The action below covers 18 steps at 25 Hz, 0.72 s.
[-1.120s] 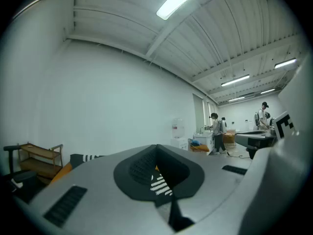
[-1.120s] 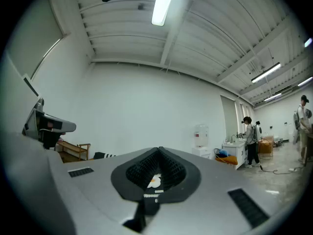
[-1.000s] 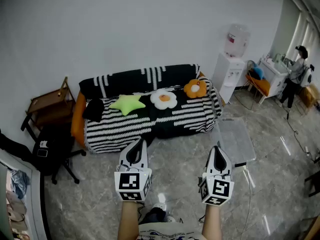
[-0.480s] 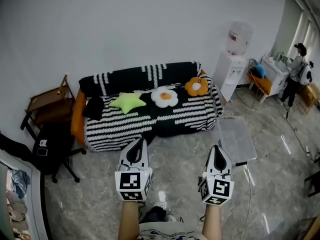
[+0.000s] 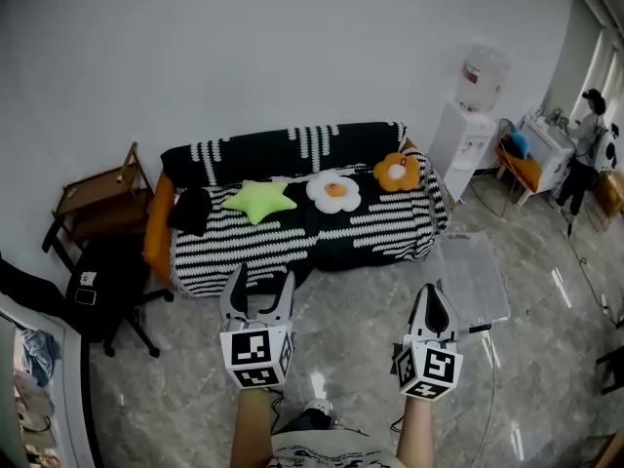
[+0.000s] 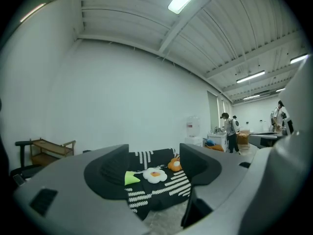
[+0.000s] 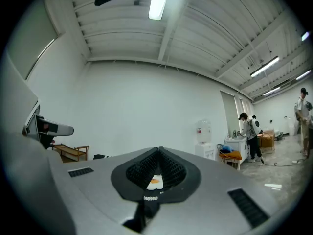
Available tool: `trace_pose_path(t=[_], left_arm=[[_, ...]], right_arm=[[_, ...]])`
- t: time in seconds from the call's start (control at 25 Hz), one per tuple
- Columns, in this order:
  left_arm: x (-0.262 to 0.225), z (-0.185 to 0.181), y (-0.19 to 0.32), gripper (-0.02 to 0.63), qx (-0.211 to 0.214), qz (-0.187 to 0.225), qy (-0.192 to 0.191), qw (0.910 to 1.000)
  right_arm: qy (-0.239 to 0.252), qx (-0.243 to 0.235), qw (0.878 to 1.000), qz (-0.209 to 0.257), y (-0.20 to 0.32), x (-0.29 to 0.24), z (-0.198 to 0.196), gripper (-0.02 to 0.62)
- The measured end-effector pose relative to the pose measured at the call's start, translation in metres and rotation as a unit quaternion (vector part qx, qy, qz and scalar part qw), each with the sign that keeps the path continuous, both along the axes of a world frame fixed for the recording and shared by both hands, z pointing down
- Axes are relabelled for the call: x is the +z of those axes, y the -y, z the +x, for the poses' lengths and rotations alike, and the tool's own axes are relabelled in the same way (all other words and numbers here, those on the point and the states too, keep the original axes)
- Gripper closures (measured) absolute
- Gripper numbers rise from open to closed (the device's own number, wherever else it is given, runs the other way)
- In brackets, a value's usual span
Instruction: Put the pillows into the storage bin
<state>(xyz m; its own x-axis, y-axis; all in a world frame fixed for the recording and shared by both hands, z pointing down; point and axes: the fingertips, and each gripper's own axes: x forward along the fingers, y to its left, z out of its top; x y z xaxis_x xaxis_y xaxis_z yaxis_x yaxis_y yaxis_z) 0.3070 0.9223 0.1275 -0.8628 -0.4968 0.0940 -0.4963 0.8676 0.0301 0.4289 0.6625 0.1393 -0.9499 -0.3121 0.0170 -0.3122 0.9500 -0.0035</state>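
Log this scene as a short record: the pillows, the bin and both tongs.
Pillows: green star pillow, white egg pillow, orange flower pillow, all lying on the sofa
Storage bin: on the floor by the sofa's right end, no pillow in it
Left tongs: open, have just been opening, nothing between them
Right tongs: shut, empty

Sofa under a black-and-white striped blanket [image 5: 370,232] carries, left to right, a black soft item [image 5: 189,210], green star-shaped pillow [image 5: 258,201], white fried-egg pillow [image 5: 333,190], orange flower pillow [image 5: 396,172]; clear plastic storage bin [image 5: 473,276] lies on grey glossy floor [image 5: 351,320] beside it.
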Motion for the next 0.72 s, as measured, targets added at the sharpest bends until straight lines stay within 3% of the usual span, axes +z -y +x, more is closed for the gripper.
trace_pose_path(t=[0.4, 0.72], left_arm=[[0.023, -0.055, -0.019, 0.291, -0.001, -0.015, -0.020, 0.9997], [0.039, -0.107, -0.006, 0.291, -0.009, -0.018, -0.034, 0.9992]], right_arm=[[-0.013, -0.006, 1.000, -0.008, -0.017, 0.018, -0.063, 0.584], [-0.028, -0.022, 0.999, -0.008, -0.004, 0.032, -0.123, 0.584]])
